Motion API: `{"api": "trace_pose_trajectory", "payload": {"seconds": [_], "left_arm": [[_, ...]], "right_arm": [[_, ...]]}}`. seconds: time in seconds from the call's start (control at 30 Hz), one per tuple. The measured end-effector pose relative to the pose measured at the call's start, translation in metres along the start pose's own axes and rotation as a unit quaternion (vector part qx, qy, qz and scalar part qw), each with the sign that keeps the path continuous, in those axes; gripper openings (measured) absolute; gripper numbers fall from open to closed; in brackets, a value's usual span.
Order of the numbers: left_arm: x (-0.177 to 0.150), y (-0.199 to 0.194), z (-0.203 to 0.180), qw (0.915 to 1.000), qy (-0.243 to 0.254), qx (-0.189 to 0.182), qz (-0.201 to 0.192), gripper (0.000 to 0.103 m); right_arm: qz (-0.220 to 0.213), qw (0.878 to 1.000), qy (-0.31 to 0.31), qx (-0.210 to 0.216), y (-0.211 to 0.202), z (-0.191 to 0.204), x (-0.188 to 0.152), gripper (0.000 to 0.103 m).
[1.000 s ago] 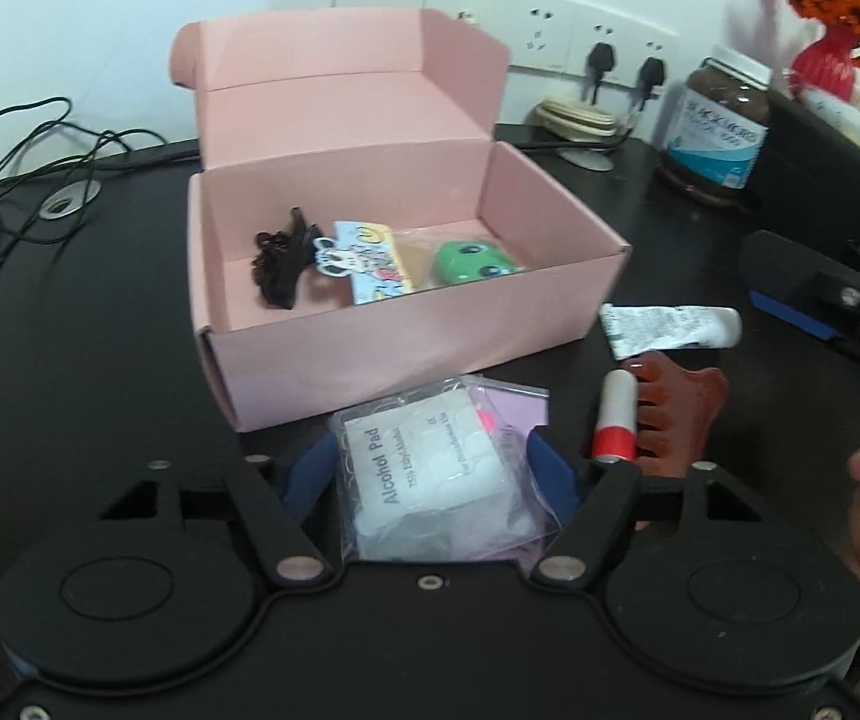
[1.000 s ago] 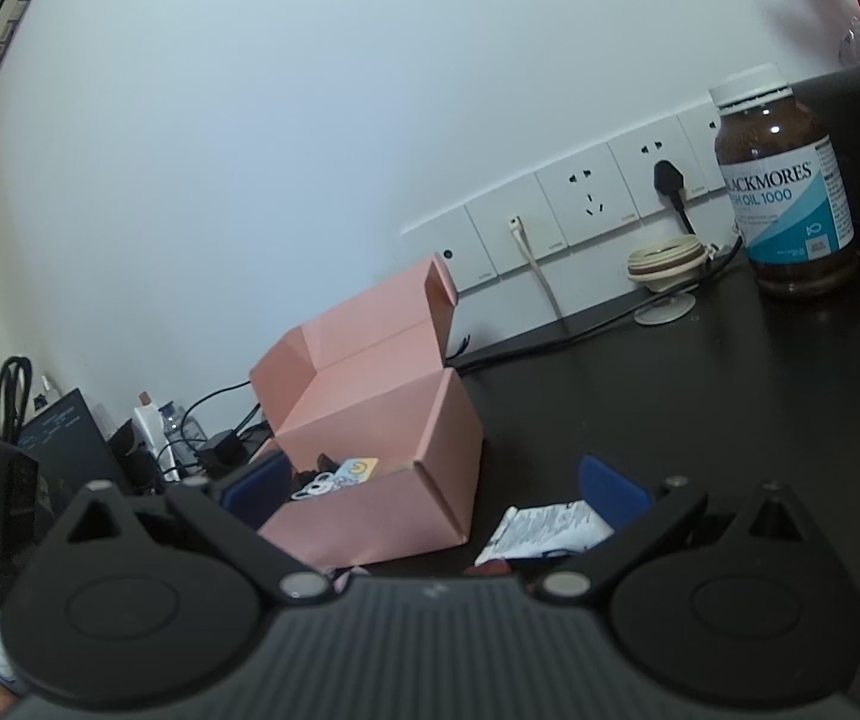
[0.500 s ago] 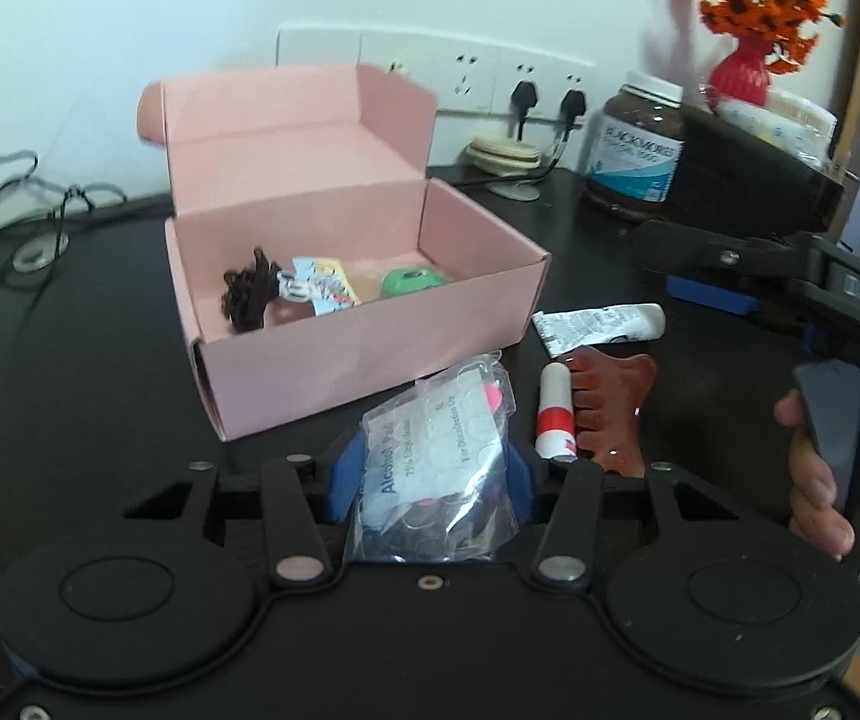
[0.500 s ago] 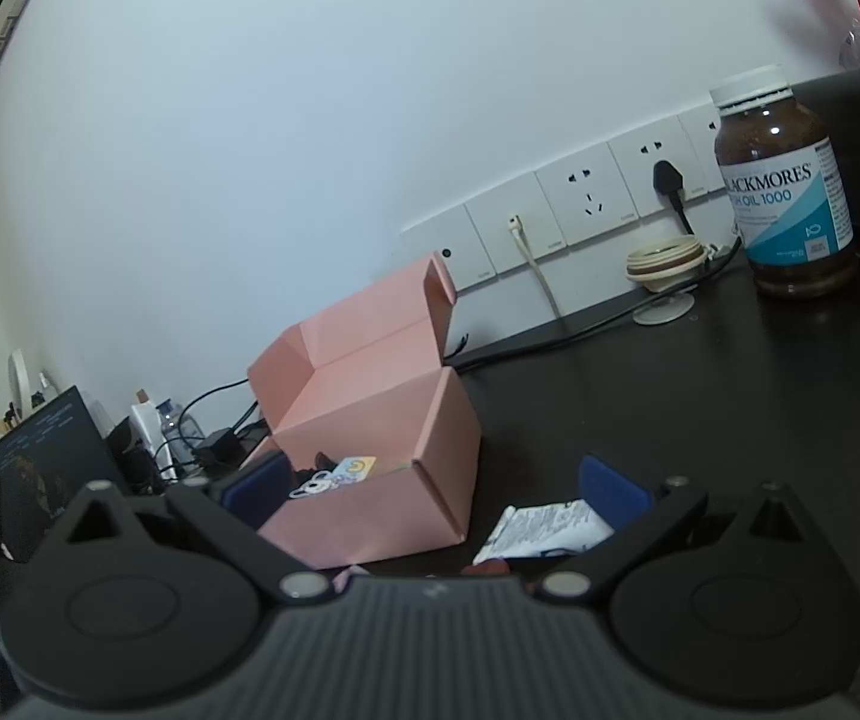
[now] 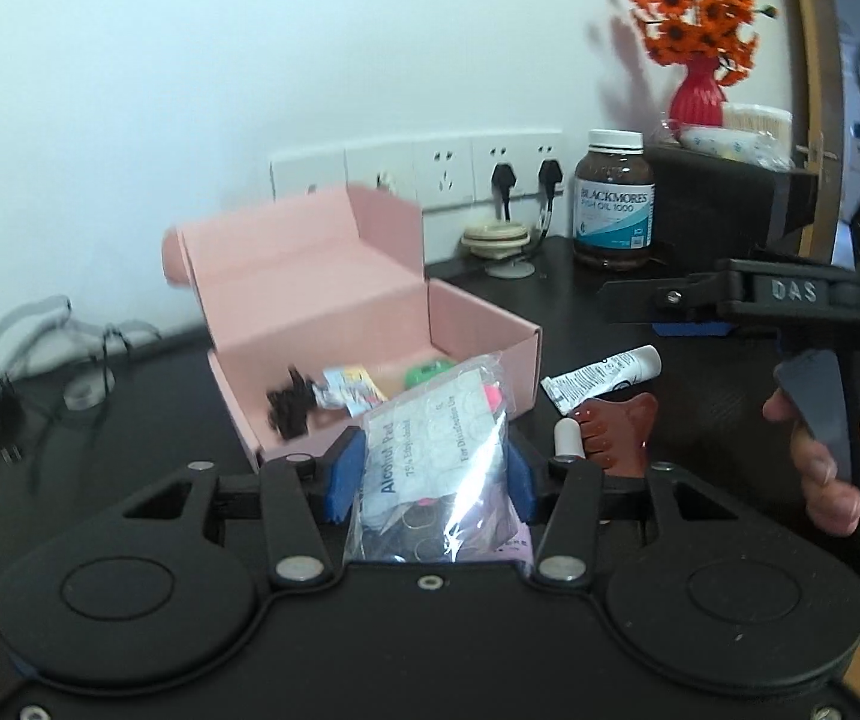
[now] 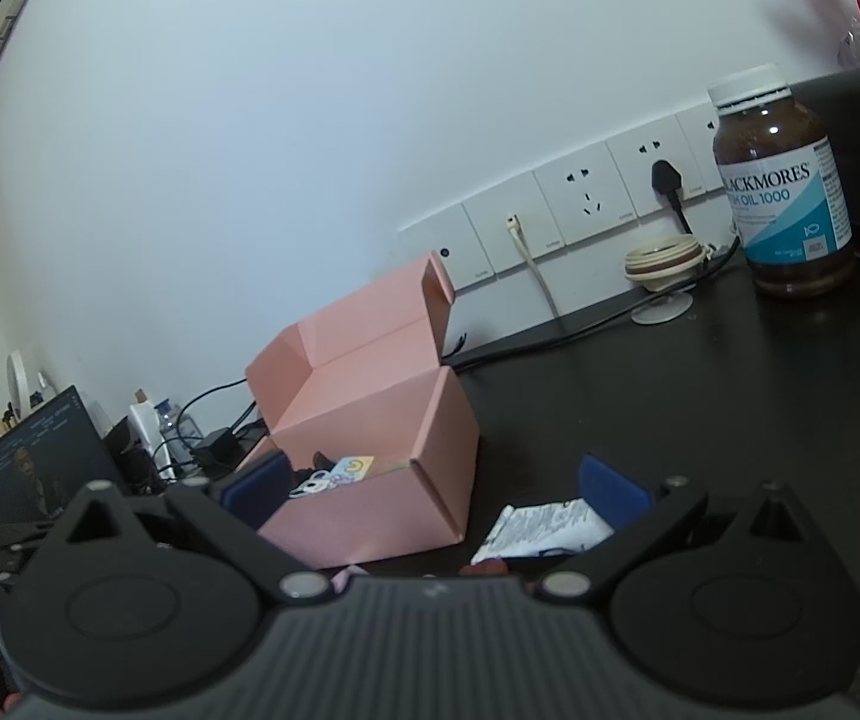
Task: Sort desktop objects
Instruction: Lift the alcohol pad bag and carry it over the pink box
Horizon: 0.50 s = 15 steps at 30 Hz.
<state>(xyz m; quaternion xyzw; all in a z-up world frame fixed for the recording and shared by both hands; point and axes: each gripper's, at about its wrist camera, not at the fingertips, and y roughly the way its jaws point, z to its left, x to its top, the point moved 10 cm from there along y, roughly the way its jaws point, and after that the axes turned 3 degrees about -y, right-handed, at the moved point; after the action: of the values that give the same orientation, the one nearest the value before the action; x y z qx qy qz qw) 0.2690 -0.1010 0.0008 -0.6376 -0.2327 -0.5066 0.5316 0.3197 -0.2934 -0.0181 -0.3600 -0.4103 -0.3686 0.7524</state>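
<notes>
Sitting pinched between the left tool (image 5: 430,474) pads — seemingly lifted — alcohol-pad bag (image 5: 436,450).

1. Soft, even indoor light; the white wall (image 6: 250,150) is bright and the black counter (image 6: 730,420) dark.
2. Flowers (image 5: 694,24) cast a faint shadow toward 9 o'clock.
3. Glare streaks the plastic bag (image 5: 478,468).
4. Left wrist view is motion-blurred; the pink box (image 5: 334,312) smears.
5. Fisheye bending curves both views' edges.

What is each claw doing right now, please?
Left claw: closed on the alcohol pad bag, lifted in front of the pink box.
Right claw: open, holding nothing.
</notes>
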Motion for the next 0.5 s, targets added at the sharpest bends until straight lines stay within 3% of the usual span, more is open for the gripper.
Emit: {"api": "trace_pose_trajectory", "payload": {"seconds": [0.17, 0.5], "left_arm": [[0.009, -0.001, 0.002, 0.9996, 0.017, 0.015, -0.017, 0.049], [0.067, 0.027, 0.045, 0.9974, -0.024, 0.055, -0.040, 0.051]], "right_arm": [[0.000, 1.000, -0.002, 0.000, 0.000, 0.000, 0.000, 0.102], [0.001, 1.000, 0.003, 0.001, 0.001, -0.002, 0.000, 0.102]]}}
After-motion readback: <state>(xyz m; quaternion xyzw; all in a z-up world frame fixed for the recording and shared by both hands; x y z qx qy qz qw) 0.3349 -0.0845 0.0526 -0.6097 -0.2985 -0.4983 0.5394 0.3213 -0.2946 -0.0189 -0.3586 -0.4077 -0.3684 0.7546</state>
